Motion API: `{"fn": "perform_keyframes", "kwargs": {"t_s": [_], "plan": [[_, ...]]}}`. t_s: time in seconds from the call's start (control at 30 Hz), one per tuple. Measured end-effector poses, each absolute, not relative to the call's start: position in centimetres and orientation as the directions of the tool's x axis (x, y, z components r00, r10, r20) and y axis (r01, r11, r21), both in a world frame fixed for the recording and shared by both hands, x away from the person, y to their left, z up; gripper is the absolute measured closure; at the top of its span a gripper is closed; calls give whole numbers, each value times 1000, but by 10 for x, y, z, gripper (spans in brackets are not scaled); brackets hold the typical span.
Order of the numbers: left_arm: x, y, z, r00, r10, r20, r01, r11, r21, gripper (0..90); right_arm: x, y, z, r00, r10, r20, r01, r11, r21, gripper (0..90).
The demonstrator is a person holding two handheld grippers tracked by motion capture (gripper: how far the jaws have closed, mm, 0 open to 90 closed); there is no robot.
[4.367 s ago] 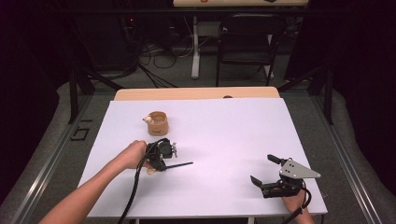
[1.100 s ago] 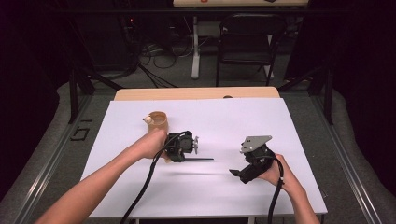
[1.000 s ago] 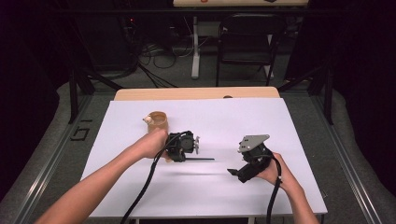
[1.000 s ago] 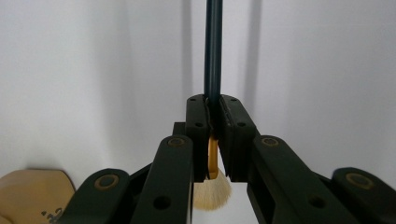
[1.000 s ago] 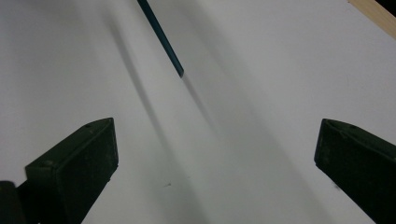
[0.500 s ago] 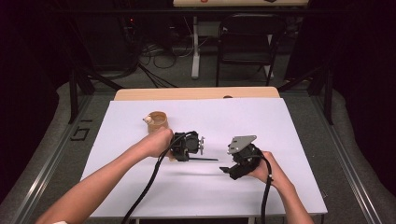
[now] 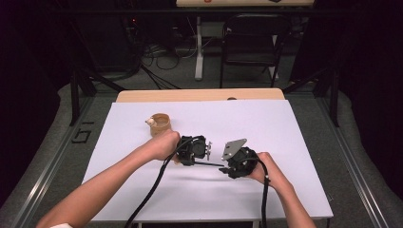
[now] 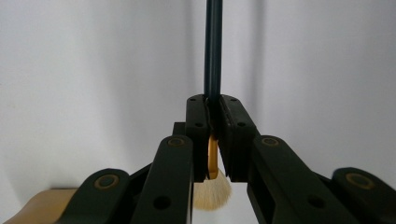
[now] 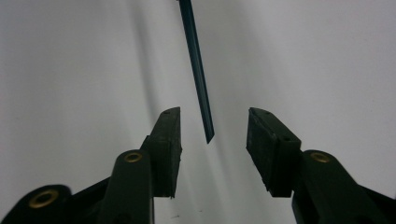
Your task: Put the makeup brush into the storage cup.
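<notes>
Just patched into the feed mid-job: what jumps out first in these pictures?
At the middle of the white table, the two grippers meet over a thin dark brush. The left gripper is clamped on it near its gold ferrule, bristles behind the jaws. The right gripper has just been closing, its pads not yet touching the handle tip between them.

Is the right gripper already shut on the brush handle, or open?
Open. The right gripper has just been closing, but its pads stand apart from the brush handle tip between them.
</notes>
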State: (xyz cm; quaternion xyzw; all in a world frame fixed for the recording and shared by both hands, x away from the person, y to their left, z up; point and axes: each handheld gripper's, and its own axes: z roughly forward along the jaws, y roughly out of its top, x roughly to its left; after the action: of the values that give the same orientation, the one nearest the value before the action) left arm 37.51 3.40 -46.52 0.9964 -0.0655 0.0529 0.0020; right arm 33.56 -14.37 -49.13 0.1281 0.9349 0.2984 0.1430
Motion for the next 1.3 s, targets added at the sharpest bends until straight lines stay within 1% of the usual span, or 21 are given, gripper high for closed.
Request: {"fn": "perform_keyframes", "kwargs": {"t_s": [0.03,0.1,0.17,0.2,0.37,0.4,0.43,0.47,0.57,0.6,0.63,0.67,0.7,0.87,1.03,1.17,1.2,1.27,1.3], "plan": [[375,34,-465,986,-130,106,-131,-991,-3,829,336,-144,-491,-926,325,-191,154,789,595,580],[374,33,-465,985,-135,105,-136,-991,-2,829,336,-140,-492,-931,305,-200,138,802,580,633],[373,33,-465,984,-139,109,-140,-990,-4,829,336,-138,-493,-931,305,-199,137,799,585,645],[373,32,-464,984,-141,108,-142,-990,-2,829,336,-136,-493,-933,293,-209,124,808,576,683],[370,29,-462,982,-149,117,-150,-989,1,829,335,-134,-497,-937,283,-203,120,810,574,705],[370,28,-462,980,-153,126,-154,-988,2,830,336,-134,-498,-936,279,-213,112,811,574,728],[370,26,-460,979,-166,117,-166,-986,-8,830,336,-133,-499,-939,270,-213,108,820,562,734],[370,25,-461,979,-161,124,-162,-987,2,829,336,-133,-500,-937,274,-214,110,818,565,747],[368,25,-462,983,-138,124,-143,-989,28,830,337,-132,-502,-937,280,-210,118,818,563,750],[369,24,-460,977,-173,126,-174,-985,-3,830,337,-133,-502,-937,277,-212,118,825,553,764],[368,24,-461,981,-152,118,-155,-988,13,829,337,-133,-503,-935,284,-214,117,815,567,771],[366,23,-463,982,-134,131,-140,-990,37,829,337,-133,-504,-938,278,-209,115,816,567,801],[368,23,-462,980,-149,131,-152,-988,19,828,338,-133,-504,-938,271,-216,108,820,562,819],[369,23,-460,973,-190,128,-190,-982,-11,828,337,-133,-507,-943,254,-215,88,813,576,846],[370,24,-460,973,-198,118,-199,-980,-3,819,336,-134,-508,-949,235,-209,71,809,584,854],[371,27,-459,975,-190,119,-192,-981,14,741,335,-136,-508,-949,248,-195,86,799,596,856],[371,28,-459,977,-181,112,-184,-983,20,741,336,-136,-508,-951,241,-194,80,798,597,856],[372,29,-459,977,-177,120,-182,-983,25,675,335,-136,-509,-950,247,-193,86,798,597,856],[373,30,-458,979,-163,125,-168,-985,36,590,334,-137,-509,-949,251,-190,90,795,600,857]]}}
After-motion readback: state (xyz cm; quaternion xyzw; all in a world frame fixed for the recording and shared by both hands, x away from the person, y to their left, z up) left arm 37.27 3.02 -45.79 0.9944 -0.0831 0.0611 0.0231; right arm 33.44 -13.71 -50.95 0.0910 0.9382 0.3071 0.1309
